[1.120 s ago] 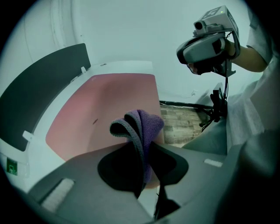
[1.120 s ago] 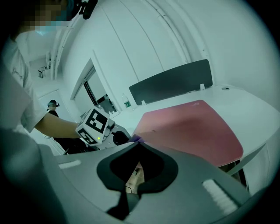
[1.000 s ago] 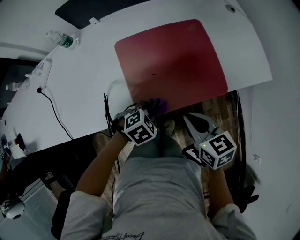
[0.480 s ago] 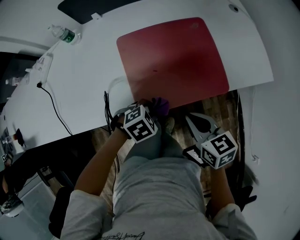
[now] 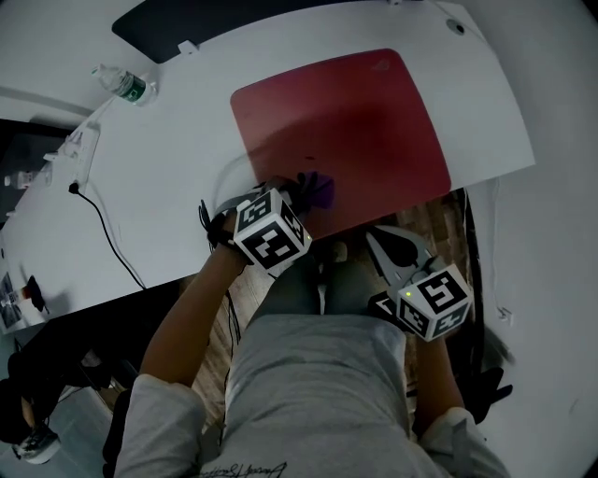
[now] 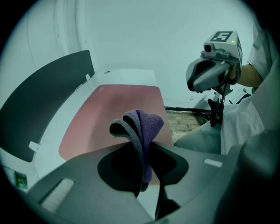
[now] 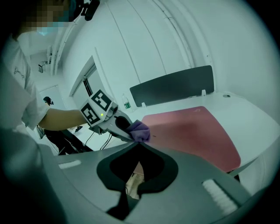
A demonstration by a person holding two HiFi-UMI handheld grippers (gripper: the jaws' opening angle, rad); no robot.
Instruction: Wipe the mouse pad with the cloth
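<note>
One cloth (image 6: pixel 143 124), half-hidden, clamped in left gripper (image 6: pixel 141 145) over mouse pad (image 5: pixel 360 117); right gripper (image 7: pixel 139 146) closed.

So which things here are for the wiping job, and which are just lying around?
For the job: purple cloth, pinched in the left gripper; red mouse pad on the white desk.

Just lying about: water bottle, black cable, dark desk divider; the right gripper, shut and empty, off the desk.

A white desk (image 5: pixel 163 168) stands in a white-walled room, a dark panel (image 5: pixel 177 21) upright along its far edge. A plastic bottle (image 5: pixel 121 82) and a black cable (image 5: pixel 103 233) rest on it; the floor (image 5: pixel 437 217) below looks wood-patterned.
</note>
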